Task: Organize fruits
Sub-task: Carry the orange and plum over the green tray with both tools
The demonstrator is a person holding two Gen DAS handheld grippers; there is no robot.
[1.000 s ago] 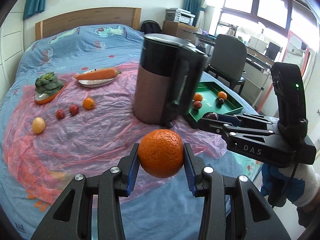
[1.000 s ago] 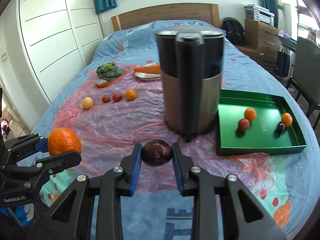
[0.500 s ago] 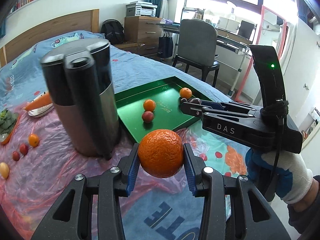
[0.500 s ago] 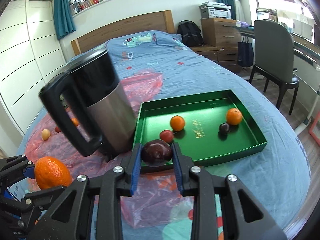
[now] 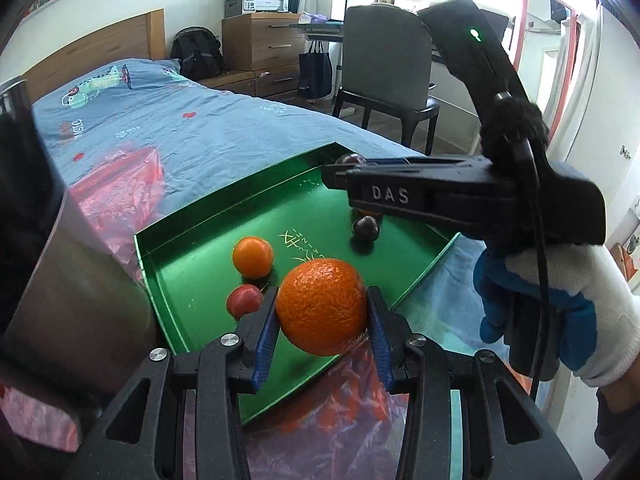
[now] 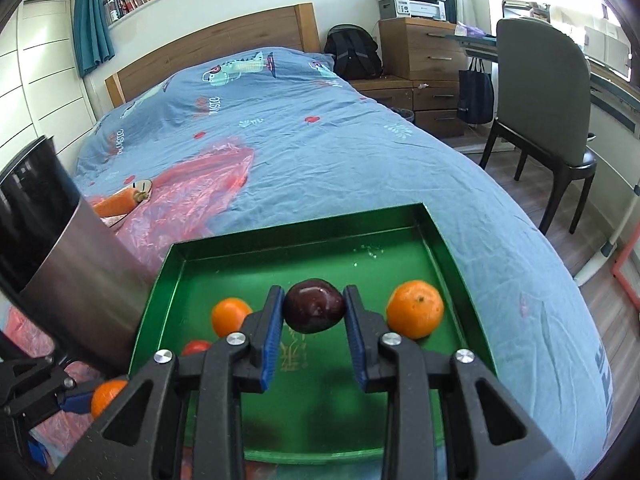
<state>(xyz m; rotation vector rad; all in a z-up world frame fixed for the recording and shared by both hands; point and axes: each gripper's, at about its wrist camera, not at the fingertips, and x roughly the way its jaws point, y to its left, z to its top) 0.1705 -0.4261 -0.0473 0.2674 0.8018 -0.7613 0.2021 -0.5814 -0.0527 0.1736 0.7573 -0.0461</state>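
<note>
- Left wrist view: we see a bed (image 5: 208, 128) with a blue cover; a green tray (image 5: 192, 264) lies on it beside a steel jug (image 5: 72, 288).
- Our left gripper (image 5: 322, 316) is clamped on an orange (image 5: 322, 306) over the tray's near corner.
- A mandarin (image 5: 253, 257), a red fruit (image 5: 243, 300) and a dark fruit (image 5: 365, 229) lie in the tray.
- Right wrist view: our right gripper (image 6: 314, 312) pinches a plum (image 6: 315, 305) above the tray's middle, between two mandarins.

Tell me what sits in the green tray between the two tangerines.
In the right wrist view, the dark plum held in the right hand-held gripper hangs between the tangerines above the green tray.
</note>
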